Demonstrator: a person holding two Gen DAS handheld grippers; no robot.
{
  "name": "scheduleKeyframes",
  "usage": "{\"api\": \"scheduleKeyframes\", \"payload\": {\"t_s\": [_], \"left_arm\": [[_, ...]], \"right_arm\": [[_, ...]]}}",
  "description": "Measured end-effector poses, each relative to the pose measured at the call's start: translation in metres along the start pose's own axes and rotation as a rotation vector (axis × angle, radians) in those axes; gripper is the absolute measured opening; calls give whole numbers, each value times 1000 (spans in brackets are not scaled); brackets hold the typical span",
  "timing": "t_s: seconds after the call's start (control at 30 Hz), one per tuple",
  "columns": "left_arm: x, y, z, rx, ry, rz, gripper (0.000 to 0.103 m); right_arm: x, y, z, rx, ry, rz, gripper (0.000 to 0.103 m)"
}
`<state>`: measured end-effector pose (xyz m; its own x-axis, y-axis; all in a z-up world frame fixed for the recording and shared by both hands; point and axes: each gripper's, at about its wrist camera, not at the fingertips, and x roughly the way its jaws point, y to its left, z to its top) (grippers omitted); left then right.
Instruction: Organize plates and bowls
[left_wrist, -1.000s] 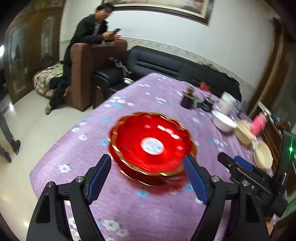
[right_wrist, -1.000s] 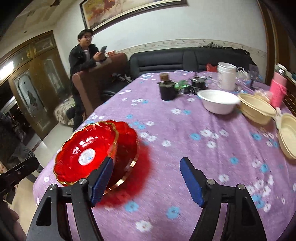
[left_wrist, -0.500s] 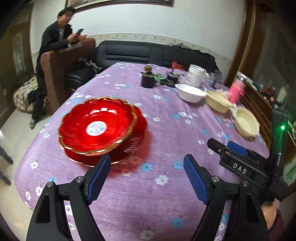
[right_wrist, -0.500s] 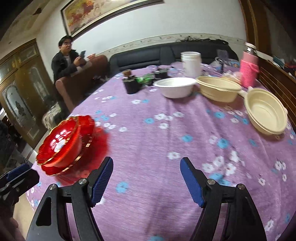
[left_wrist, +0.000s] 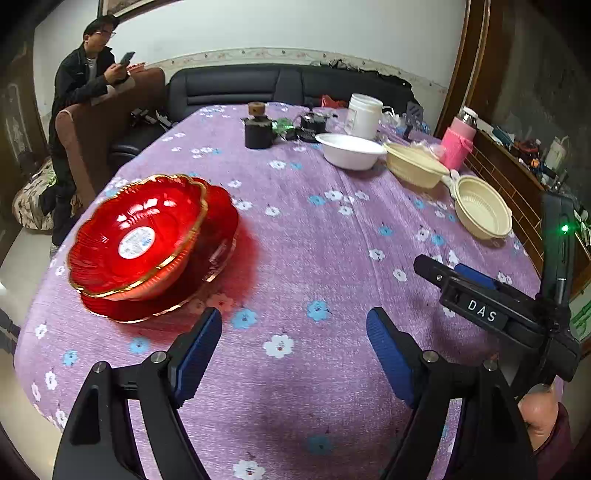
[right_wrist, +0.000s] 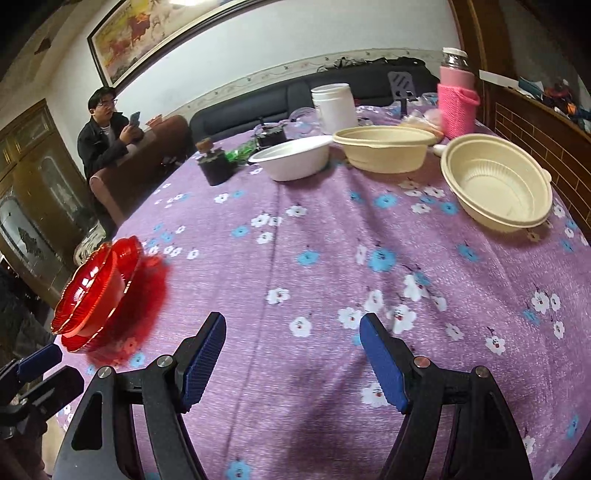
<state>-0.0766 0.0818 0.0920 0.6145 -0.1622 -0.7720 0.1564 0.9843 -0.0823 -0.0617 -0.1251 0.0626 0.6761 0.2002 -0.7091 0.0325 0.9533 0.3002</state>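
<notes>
A red gold-rimmed bowl (left_wrist: 136, 236) sits stacked on red plates at the table's left; the same red stack (right_wrist: 96, 291) shows at the left edge of the right wrist view. A white bowl (right_wrist: 291, 158), a cream bowl (right_wrist: 384, 147) and nested cream bowls (right_wrist: 498, 188) stand at the far right. My left gripper (left_wrist: 293, 321) hangs open over bare purple cloth, right of the red stack. Open too, my right gripper (right_wrist: 291, 325) is over the cloth, well short of the cream bowls. Neither holds anything.
The table (left_wrist: 314, 240) wears a purple flowered cloth. At its far end stand a white jar (left_wrist: 364, 114), a pink-sleeved bottle (left_wrist: 458, 142) and a dark corked pot (left_wrist: 256, 127). A person (left_wrist: 86, 81) sits behind a brown armchair. A wooden sideboard (right_wrist: 535, 122) runs along the right.
Both grippers have swung right, away from the red stack, which was between the left fingers and now lies to their left. The cream and white bowls look nearer. Jaws unchanged.
</notes>
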Motion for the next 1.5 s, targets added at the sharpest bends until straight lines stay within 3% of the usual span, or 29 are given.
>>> {"api": "scheduleKeyframes", "payload": {"t_s": [0.57, 0.83, 1.17, 1.5], "left_arm": [[38, -27, -2, 39, 100, -42, 80], [46, -32, -5, 51, 120, -52, 80], [55, -30, -2, 19, 133, -55, 80], [62, -35, -6, 2, 148, -96, 80]], "right_arm": [[-12, -93, -4, 153, -5, -82, 79], [-17, -94, -7, 126, -58, -106, 79], [-12, -116, -11, 230, -40, -90, 79], [-12, -116, -10, 223, -38, -89, 81]]}}
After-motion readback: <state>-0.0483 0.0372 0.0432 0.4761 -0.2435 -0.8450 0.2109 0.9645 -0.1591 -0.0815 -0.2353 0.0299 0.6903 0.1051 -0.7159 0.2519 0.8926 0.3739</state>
